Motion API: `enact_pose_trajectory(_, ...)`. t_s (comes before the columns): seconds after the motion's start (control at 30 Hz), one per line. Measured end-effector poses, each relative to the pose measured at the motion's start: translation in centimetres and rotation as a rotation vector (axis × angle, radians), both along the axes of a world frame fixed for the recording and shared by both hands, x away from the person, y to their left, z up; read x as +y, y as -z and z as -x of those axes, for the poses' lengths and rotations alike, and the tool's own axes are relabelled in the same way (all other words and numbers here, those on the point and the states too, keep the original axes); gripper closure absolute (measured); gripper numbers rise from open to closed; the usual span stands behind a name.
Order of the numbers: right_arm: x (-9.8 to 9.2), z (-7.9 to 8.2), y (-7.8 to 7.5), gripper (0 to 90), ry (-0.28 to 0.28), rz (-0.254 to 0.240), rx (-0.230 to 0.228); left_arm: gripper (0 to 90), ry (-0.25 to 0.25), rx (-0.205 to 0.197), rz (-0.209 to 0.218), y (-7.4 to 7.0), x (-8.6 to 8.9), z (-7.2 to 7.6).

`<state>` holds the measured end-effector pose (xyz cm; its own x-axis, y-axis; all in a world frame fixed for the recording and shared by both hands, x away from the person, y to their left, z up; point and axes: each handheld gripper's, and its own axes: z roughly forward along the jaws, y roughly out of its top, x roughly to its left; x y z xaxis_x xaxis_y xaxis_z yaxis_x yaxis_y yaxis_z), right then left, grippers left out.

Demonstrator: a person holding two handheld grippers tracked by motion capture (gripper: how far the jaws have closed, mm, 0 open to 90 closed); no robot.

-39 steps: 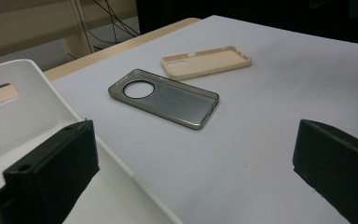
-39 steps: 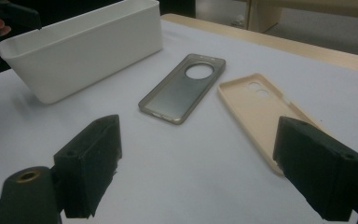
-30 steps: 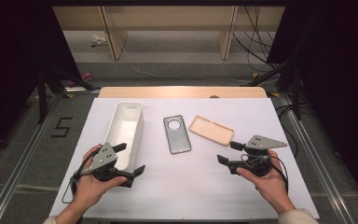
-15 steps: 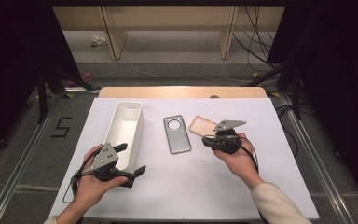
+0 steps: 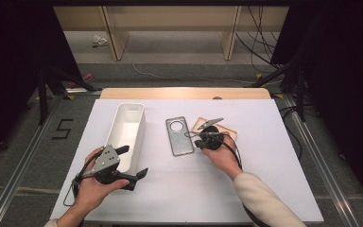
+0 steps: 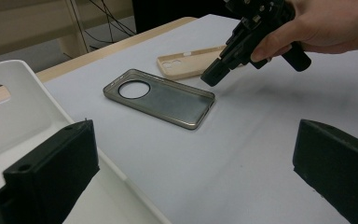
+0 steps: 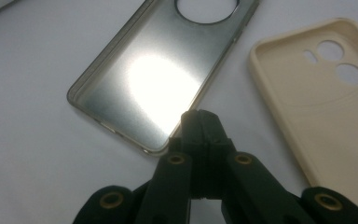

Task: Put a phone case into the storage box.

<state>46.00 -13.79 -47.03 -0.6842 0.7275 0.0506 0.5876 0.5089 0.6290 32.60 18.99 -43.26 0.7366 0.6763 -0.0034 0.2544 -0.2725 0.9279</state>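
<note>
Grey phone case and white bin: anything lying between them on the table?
Nothing. In the high view, the stretch between the grey phone case and the white bin is bare white table.

A long white bin (image 5: 128, 130) stands upright on the white tabletop (image 5: 264, 170), toward its left side. Past the far edge, cables (image 5: 179, 75) trail over the floor (image 5: 179, 56), beside what may be wooden legs (image 5: 229, 33).
</note>
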Motion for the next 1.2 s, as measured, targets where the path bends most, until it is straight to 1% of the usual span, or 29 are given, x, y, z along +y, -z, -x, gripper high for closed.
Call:
enact_pose_trajectory(0.07,0.6,0.1,0.4,90.0,-0.001,0.012,0.014,0.0,0.000,0.001,-0.001,0.0,0.0,0.0)
enact_pose_trajectory(0.13,1.0,0.2,0.6,90.0,-0.012,0.028,0.013,0.0,0.001,0.001,-0.002,0.0,0.0,0.0)
enact_pose_trajectory(0.3,1.6,0.4,0.7,90.0,-0.032,0.017,0.018,0.0,0.005,0.002,0.001,0.0,-0.1,0.0)
enact_pose_trajectory(0.33,2.0,0.5,0.8,90.0,-0.039,0.018,0.014,0.0,0.006,0.002,0.001,0.0,-0.1,0.0)
enact_pose_trajectory(0.47,2.5,0.5,0.8,90.0,-0.042,0.029,0.009,0.0,0.006,-0.001,0.001,0.0,0.0,0.0)
enact_pose_trajectory(0.63,2.5,0.4,0.9,90.0,-0.042,0.020,0.011,0.0,0.007,0.001,0.003,0.0,-0.1,0.0)
enact_pose_trajectory(0.77,2.6,0.5,0.9,90.0,-0.051,0.034,0.000,0.0,0.008,-0.001,0.003,-0.1,-0.1,0.1)
enact_pose_trajectory(0.83,2.7,0.5,0.7,85.3,-0.068,0.068,-0.013,0.0,0.007,-0.003,0.003,-0.1,0.0,0.1)
enact_pose_trajectory(0.9,2.9,0.6,0.3,76.5,-0.097,0.099,-0.058,0.0,0.008,-0.003,0.003,-0.1,0.0,0.1)
enact_pose_trajectory(0.93,3.0,0.6,0.0,70.3,-0.135,0.129,-0.083,0.0,0.008,-0.002,0.004,-0.1,-0.1,0.1)
enact_pose_trajectory(0.97,3.4,0.7,-0.8,58.2,-0.223,0.190,-0.142,0.0,0.009,-0.002,0.004,-0.1,-0.1,0.1)
enact_pose_trajectory(1.0,3.6,0.8,-1.2,53.7,-0.270,0.230,-0.186,0.0,0.012,-0.003,0.003,-0.1,-0.1,0.1)
enact_pose_trajectory(1.03,3.9,0.9,-1.5,49.6,-0.310,0.257,-0.208,0.0,0.012,-0.003,0.003,-0.1,-0.1,0.1)
enact_pose_trajectory(1.1,4.5,1.1,-2.0,44.5,-0.374,0.302,-0.214,0.0,0.014,-0.002,0.003,-0.1,-0.2,0.1)
enact_pose_trajectory(1.2,5.3,1.3,-2.4,39.9,-0.439,0.362,-0.222,0.0,0.018,-0.004,0.000,-0.1,-0.3,0.2)
